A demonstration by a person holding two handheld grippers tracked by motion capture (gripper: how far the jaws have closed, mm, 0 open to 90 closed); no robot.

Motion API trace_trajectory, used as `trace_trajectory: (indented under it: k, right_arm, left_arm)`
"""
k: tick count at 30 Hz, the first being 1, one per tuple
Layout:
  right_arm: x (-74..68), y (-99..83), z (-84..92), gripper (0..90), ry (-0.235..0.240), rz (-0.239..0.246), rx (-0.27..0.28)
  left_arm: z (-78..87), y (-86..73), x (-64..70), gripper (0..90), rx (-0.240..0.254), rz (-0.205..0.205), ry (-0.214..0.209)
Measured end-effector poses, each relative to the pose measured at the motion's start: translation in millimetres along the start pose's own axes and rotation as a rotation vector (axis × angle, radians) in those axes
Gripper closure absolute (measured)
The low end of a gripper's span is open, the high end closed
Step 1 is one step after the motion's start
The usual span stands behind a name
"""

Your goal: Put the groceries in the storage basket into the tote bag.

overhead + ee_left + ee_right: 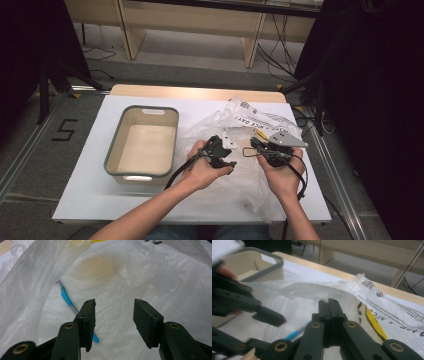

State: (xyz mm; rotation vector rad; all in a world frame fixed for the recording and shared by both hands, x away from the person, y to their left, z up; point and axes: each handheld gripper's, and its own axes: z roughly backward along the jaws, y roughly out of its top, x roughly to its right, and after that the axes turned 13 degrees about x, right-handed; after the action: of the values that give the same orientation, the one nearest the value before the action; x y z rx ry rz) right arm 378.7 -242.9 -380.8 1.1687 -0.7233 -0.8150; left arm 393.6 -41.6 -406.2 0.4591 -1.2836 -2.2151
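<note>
Your left gripper [113, 322] has its fingers [87, 317] released, spread apart over the white plastic bag [140, 277], with nothing between them. A pen [66, 297] with a blue grip lies on the bag just beside and partly behind the left finger, not pinched. Your right gripper [329, 302] has its fingers clenched together on a fold of the bag, holding that fold up off the desk [90, 190]; the pen's blue end shows just beside it in the right gripper view. From the high view, both hands sit close together over the crumpled bag at the desk's right half, and the grey-rimmed bin [116, 145] stands just left of them, apart from both grippers.
</note>
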Motion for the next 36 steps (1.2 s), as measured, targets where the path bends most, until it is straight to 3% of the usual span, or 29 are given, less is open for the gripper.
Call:
trace_trajectory:
  k: [6, 8, 16, 22, 30, 36]
  right_arm:
    - [0.7, -9.4, 3.1, 90.0, 0.020, -0.002, -0.048]
    - [-0.1, -13.9, 3.4, 90.0, 0.029, -0.003, -0.070]
    - [-3.7, -29.8, 2.3, 90.0, 0.098, -0.012, -0.176]
    - [-8.4, -44.7, -3.6, 90.0, 0.161, -0.009, -0.276]
    - [-15.9, -62.6, -12.3, 90.0, 0.225, -0.005, -0.395]
    - [-18.4, -70.0, -15.0, 90.0, 0.251, -0.001, -0.444]
  left_arm:
    - [34.6, -8.0, -6.0, 50.4, 0.039, 0.015, -0.007]
    - [41.9, -11.2, -9.8, 50.0, 0.042, 0.028, -0.018]
    - [61.6, -19.5, -23.5, 50.0, 0.059, 0.051, 0.006]
    - [63.7, -19.6, -29.2, 49.7, 0.069, 0.072, 0.028]
    - [55.1, -27.1, -31.4, 47.7, 0.032, 0.076, 0.024]
    - [51.1, -30.9, -31.2, 43.9, 0.017, 0.076, 0.032]
